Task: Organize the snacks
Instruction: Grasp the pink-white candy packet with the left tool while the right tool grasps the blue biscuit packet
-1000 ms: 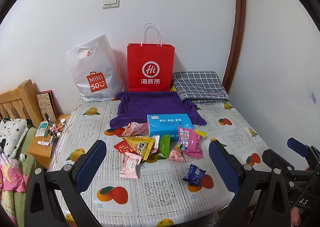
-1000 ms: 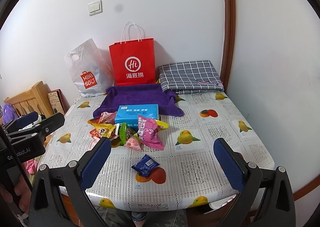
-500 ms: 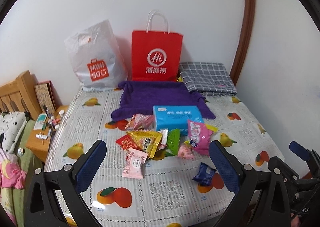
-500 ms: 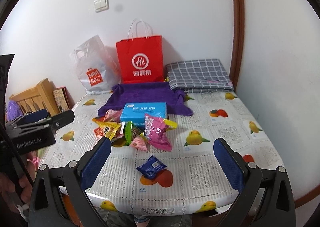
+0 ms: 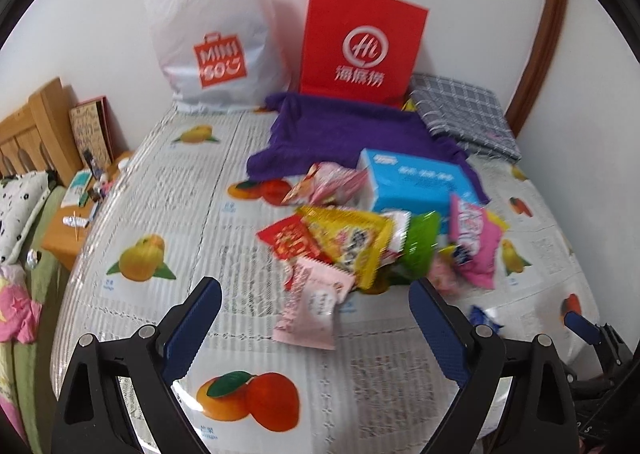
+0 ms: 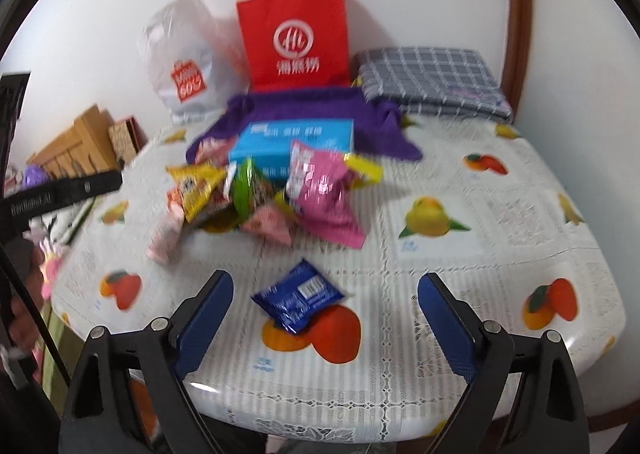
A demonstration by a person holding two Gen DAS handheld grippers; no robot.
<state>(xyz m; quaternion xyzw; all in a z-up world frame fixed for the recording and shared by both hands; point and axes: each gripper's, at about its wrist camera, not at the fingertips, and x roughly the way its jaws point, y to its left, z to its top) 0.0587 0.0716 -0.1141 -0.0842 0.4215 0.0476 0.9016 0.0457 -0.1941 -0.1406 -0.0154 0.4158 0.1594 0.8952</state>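
Observation:
Several snack packets lie in a heap on the fruit-print table [image 5: 168, 206]: a pale pink packet [image 5: 310, 304], a yellow one [image 5: 352, 240], a red one [image 5: 292, 242], a green one [image 5: 420, 246], a bright pink bag [image 5: 474, 246] and a blue box [image 5: 416, 182]. My left gripper [image 5: 316, 294] is open, just short of the pale pink packet. My right gripper [image 6: 326, 286] is open, with a dark blue packet [image 6: 298, 300] lying between its fingers' line. The bright pink bag [image 6: 322, 198] and blue box [image 6: 292, 144] lie beyond.
A red paper bag [image 5: 362, 42] and a white Miniso bag [image 5: 218, 38] stand at the wall behind a purple towel [image 5: 348, 134]. A folded checked cloth [image 5: 464, 118] lies back right. A wooden bed frame and nightstand [image 5: 64, 214] stand left of the table.
Both grippers have moved forward and down toward the table. The snacks look larger and nearer. The dark blue packet now sits between the right fingers' line.

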